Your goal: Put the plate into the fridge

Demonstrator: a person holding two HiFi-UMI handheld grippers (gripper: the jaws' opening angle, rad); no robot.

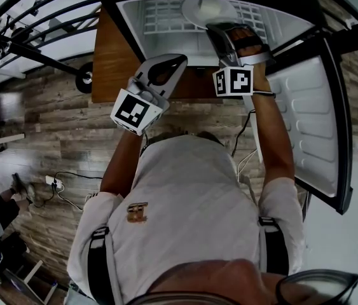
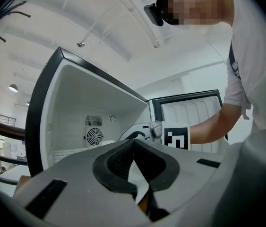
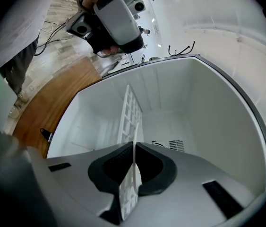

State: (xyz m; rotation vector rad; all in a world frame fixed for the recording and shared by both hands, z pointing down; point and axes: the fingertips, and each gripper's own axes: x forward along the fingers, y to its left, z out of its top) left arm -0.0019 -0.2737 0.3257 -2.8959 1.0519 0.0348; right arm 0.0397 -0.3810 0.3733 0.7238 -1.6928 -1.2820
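The white plate is inside the open fridge, above its white wire shelf. My right gripper reaches in and is shut on the plate's near rim. In the right gripper view the plate shows edge-on as a thin white line pinched between the dark pads, with the wire shelf behind it. My left gripper hovers in front of the fridge opening, left of the right one. Its jaws are shut with nothing between them.
The fridge door stands open on the right. A brown wooden panel flanks the fridge on the left. A fan grille sits on the fridge's back wall. Cables lie on the plank floor.
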